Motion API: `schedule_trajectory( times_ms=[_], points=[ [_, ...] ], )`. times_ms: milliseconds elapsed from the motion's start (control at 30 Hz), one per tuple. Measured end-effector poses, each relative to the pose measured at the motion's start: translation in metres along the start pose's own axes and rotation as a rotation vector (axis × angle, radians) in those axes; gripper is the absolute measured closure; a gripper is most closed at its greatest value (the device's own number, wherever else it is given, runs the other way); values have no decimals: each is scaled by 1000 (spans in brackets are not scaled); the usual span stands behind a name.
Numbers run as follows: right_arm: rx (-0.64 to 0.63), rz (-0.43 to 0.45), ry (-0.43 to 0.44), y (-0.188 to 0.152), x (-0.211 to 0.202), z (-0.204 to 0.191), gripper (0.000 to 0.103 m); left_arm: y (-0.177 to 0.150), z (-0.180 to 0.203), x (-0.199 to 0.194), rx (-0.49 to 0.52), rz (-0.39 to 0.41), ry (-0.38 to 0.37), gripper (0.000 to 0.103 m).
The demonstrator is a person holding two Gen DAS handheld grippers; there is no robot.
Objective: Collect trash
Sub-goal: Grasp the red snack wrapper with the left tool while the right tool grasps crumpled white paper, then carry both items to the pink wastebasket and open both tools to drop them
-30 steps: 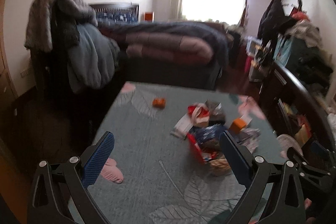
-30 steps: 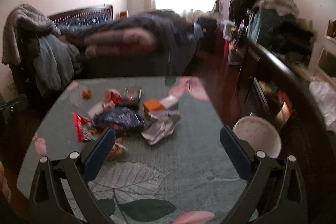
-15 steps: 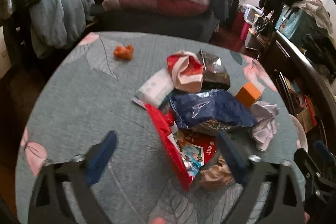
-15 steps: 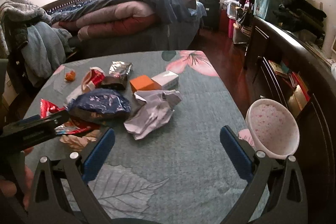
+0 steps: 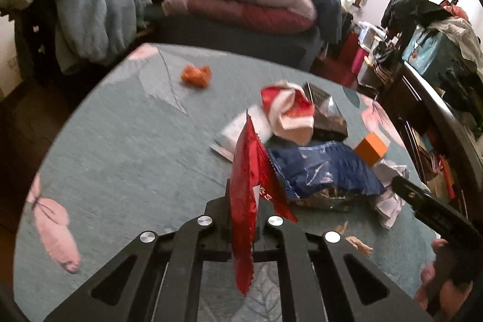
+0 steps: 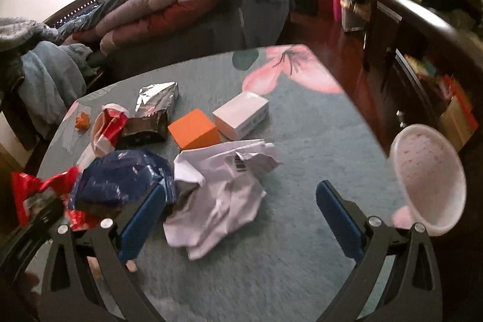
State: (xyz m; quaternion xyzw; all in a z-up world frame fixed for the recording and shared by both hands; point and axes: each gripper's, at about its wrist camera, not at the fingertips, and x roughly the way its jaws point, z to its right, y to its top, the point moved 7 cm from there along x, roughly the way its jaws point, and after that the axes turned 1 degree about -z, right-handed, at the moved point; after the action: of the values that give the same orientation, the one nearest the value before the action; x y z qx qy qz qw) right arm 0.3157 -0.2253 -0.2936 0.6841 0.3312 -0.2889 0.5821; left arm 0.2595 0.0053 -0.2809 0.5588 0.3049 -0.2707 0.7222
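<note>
My left gripper [image 5: 241, 201] is shut on a red snack wrapper [image 5: 246, 171], held edge-up above the table; the wrapper also shows in the right wrist view [image 6: 33, 195]. My right gripper [image 6: 241, 201] is open and empty above crumpled white paper [image 6: 220, 189]. Trash lies in a heap on the table: a blue bag [image 6: 120, 180], an orange box [image 6: 194, 133], a white box [image 6: 241, 113], a silver and dark foil bag [image 6: 152, 110], a red-and-white wrapper [image 6: 107, 132] and a small orange scrap [image 5: 196, 74].
The table has a teal cloth [image 5: 126, 141] with pink flowers. A pink bin [image 6: 428, 180] stands at the table's right edge. A bed with folded quilts [image 5: 235, 2] is behind. A dark cabinet [image 6: 422, 56] runs along the right.
My left gripper has shut on the red wrapper and lifted it off the heap. My right gripper has moved down and closer to the white paper, still open.
</note>
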Motion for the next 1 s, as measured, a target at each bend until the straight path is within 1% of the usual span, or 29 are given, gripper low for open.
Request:
schedule_trajectory(
  times_ms=[67, 100, 133, 167, 200, 233, 333, 433, 567, 700, 833, 1000],
  points=[
    [23, -25, 7, 0, 8, 2, 11, 3, -5, -6, -11, 15, -7, 96],
    [36, -45, 19, -1, 12, 2, 24, 5, -7, -9, -17, 21, -14, 96],
    [53, -65, 47, -2, 16, 2, 31, 6, -9, -12, -22, 27, -19, 96],
    [61, -60, 54, -2, 16, 2, 32, 7, -10, -15, -26, 34, -21, 96],
    [58, -51, 60, -2, 14, 1, 49, 9, -12, -18, -32, 40, -23, 96],
    [56, -49, 59, -1, 13, -1, 53, 10, -13, -21, -36, 47, -26, 96],
    [48, -23, 68, -2, 2, -1, 54, 14, -11, -32, -40, 67, -36, 96],
    [37, 20, 59, -4, -18, 2, 54, 17, -3, -46, -25, 93, -52, 96],
    [35, 75, 33, -8, -51, 19, 54, 22, 27, -64, 23, 117, -117, 96],
    [63, 125, -21, -13, -80, 56, 54, 20, 85, -73, 109, 113, -211, 96],
    [118, 169, -102, -19, -103, 116, 53, 13, 151, -71, 204, 100, -294, 96],
    [190, 176, -189, -25, -111, 189, 53, -1, 237, -49, 290, 17, -402, 95]
  ],
)
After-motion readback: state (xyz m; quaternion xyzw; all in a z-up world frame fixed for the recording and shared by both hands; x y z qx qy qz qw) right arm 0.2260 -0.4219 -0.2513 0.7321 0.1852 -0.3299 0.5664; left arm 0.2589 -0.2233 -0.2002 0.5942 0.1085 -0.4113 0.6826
